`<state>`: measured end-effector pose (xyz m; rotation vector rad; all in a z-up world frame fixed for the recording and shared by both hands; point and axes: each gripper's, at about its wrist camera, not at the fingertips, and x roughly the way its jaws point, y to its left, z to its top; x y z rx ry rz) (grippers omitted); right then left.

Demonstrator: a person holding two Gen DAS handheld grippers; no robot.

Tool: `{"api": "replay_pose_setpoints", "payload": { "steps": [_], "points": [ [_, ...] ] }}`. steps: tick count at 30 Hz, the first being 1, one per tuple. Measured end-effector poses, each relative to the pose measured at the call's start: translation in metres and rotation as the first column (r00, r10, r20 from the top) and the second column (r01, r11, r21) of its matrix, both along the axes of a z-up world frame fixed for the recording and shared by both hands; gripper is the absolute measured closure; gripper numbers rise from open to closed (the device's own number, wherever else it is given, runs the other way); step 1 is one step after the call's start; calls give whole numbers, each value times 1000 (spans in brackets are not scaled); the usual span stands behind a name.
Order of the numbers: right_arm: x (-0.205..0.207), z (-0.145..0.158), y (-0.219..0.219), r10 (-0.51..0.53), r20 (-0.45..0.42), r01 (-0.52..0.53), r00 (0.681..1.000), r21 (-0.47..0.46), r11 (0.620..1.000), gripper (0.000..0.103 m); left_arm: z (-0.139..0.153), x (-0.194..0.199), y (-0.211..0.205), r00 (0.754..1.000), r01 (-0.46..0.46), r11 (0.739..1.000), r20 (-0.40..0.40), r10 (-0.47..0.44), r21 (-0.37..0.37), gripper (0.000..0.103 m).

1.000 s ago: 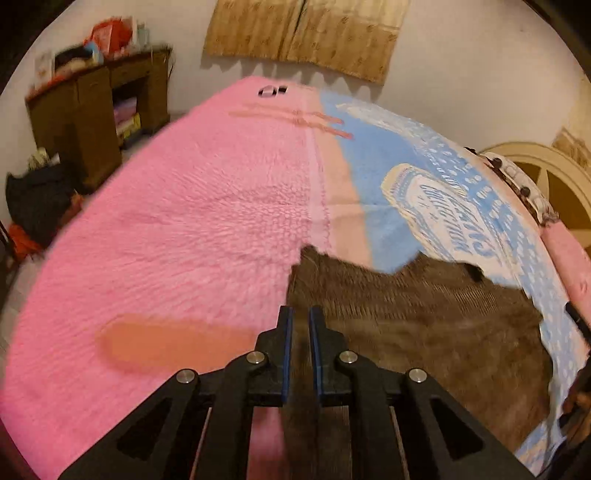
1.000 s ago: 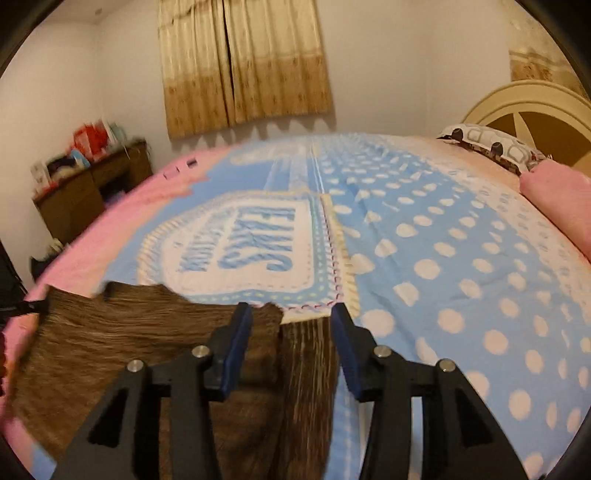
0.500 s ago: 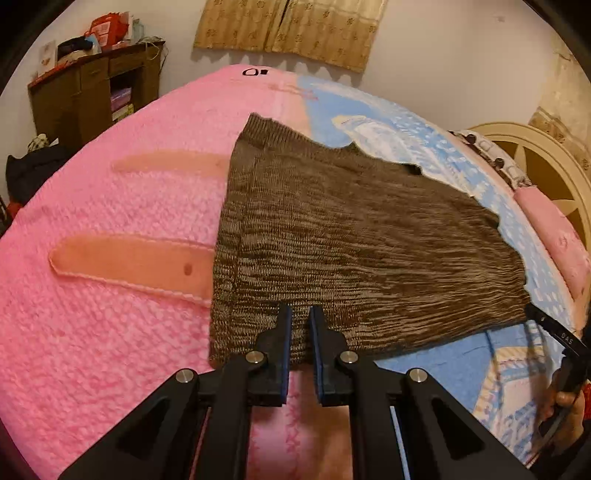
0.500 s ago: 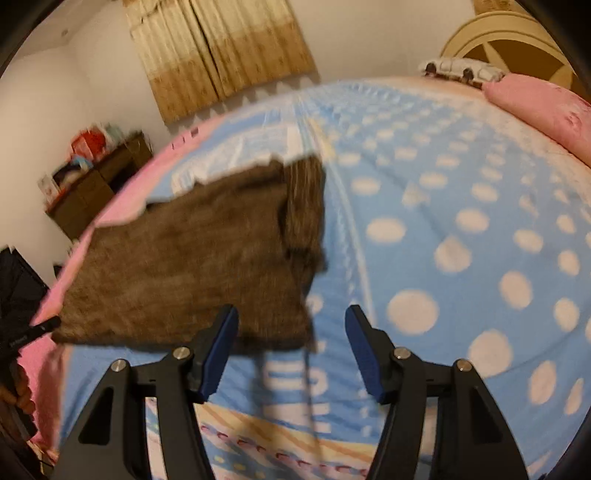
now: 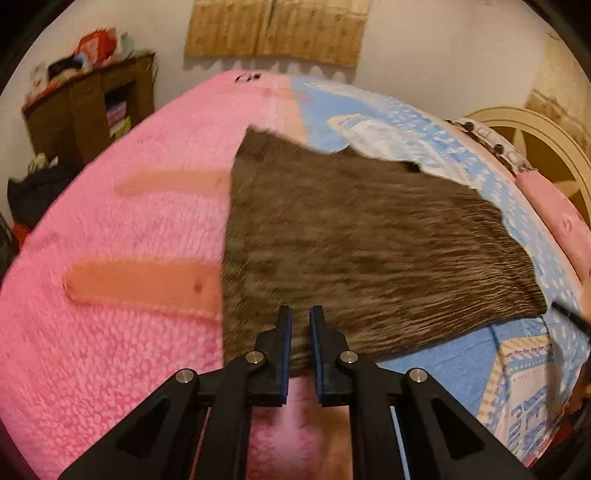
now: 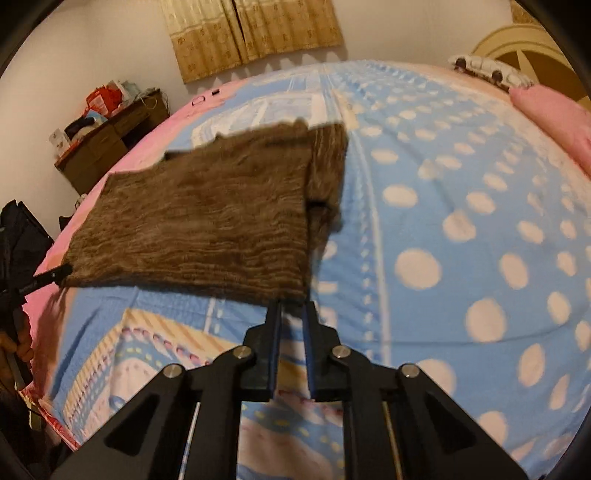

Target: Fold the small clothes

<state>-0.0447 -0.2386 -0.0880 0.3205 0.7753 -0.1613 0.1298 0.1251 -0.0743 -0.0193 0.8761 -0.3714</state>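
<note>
Both claws — brown knit's hem

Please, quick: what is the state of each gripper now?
Left gripper: shut on the brown knit garment.
Right gripper: closing, the garment's near edge between its jaws.

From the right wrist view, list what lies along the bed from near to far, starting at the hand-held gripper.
Right hand-held gripper → brown knit garment → blue polka-dot blanket → curtain on the far wall.
</note>
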Motion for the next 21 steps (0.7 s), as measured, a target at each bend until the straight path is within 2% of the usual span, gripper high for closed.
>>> {"api": "replay_pose_setpoints", "payload": {
  "steps": [2,5,8,11,13,14,16,18,19,21],
  "points": [
    [1,23,-10,-39,79,42,996,-38,998,79,11,0,-14,999,41,999,28,-40,-18,93],
    [31,59,-6,-1,163,28,987,-162,986,79,20,5,-45,993,105,993,56,-102,-47,93],
    [89,75,4,75,187,-47,980,-151,987,79,16,14,-78,993,112,993,52,-110,-45,93],
    [152,65,13,96,131,-69,987,-194,979,81,0,25,-102,996,88,996,24,-88,8,93],
    [191,43,8,79,61,-67,995,-183,981,81,-15,33,-113,998,62,995,-11,-62,72,93],
    [198,30,2,57,32,-50,998,-171,984,84,-17,31,-114,998,52,997,22,-53,61,93],
    [211,6,-15,-43,-45,34,998,-193,981,83,-17,29,-115,998,41,997,46,-44,60,92],
    [201,1,-41,-87,4,87,996,-43,995,84,-17,29,-117,997,37,997,64,-42,71,90],
    [195,3,-49,-115,4,115,993,-18,993,85,-17,28,-117,997,34,997,64,-38,73,89],
    [181,7,-54,-175,15,176,984,-50,983,83,-16,27,-118,998,30,997,53,-34,78,84]
  ]
}}
